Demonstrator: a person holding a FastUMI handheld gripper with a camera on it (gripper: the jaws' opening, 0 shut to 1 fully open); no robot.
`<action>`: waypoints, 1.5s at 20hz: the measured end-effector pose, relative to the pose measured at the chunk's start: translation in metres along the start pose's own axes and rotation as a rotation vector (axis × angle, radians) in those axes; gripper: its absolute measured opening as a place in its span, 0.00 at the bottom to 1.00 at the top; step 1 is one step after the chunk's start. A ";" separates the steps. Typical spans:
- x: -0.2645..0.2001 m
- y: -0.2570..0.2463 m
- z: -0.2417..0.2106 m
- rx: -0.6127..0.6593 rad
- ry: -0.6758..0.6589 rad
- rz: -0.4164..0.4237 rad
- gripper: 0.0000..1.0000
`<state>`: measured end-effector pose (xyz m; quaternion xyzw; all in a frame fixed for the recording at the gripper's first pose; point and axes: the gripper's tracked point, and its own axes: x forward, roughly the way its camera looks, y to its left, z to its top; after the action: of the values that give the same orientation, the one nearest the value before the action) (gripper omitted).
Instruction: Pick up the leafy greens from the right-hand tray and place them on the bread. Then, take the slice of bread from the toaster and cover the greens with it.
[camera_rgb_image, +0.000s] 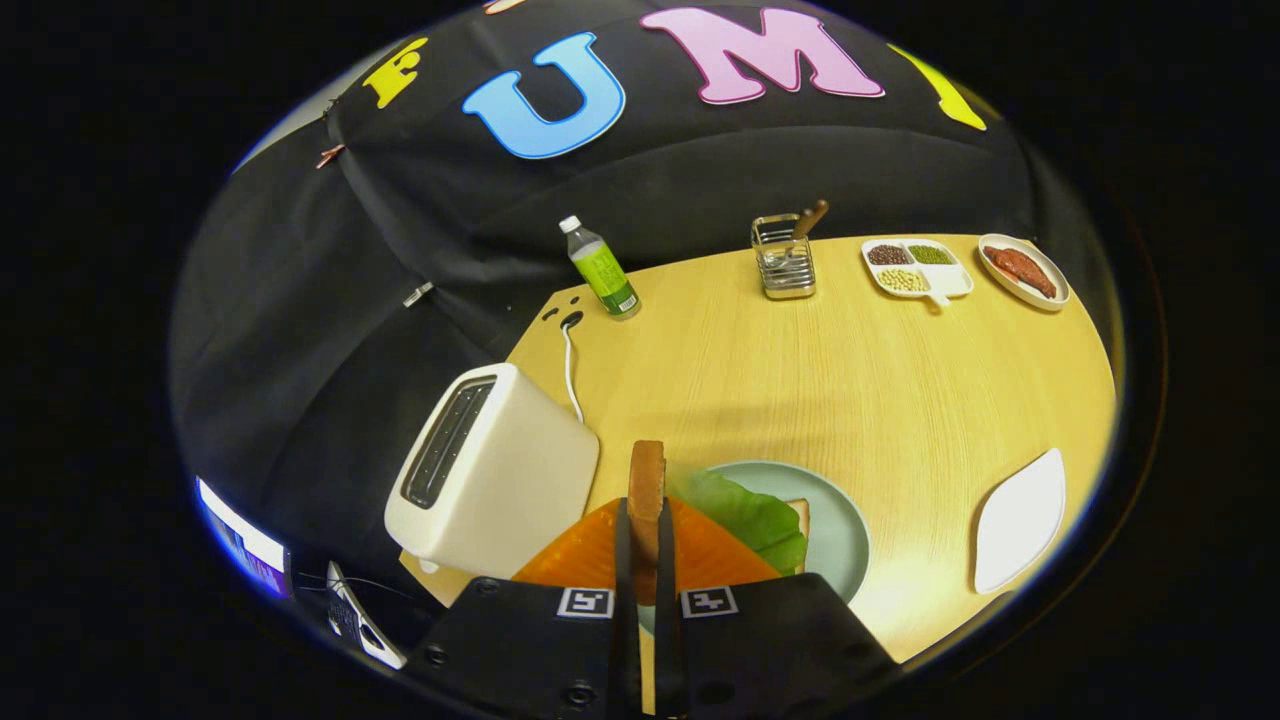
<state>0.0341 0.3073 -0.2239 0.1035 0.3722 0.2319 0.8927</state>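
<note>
Wooden table (850, 380), pale, set against black cloth wall. Near left: white toaster (495, 475), cord trailing to far edge. Near centre: pale green plate (845, 530) carrying bread (800, 515) topped with leafy greens (750, 515). Gripper (645, 535) nearly closed, both fingers pressing a slice of bread (647, 480) held on edge, upright, just left of the greens. Near right: white tray (1020, 520). Far side: green bottle (603, 270), wire utensil holder (784, 258), divided dish of beans (915, 268), oval dish of meat (1023, 270).

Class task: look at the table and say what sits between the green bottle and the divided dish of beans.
In the gripper view, a metal utensil holder stands between the green bottle and the divided dish. The tool is shut on a bread slice.
</note>
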 end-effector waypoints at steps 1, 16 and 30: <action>0.001 -0.005 -0.001 0.007 0.004 -0.005 0.10; 0.002 -0.084 -0.028 0.016 0.064 -0.198 0.33; -0.079 -0.108 0.045 -0.143 -0.195 -0.220 0.99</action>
<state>0.0541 0.1738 -0.1826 0.0207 0.2753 0.1476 0.9497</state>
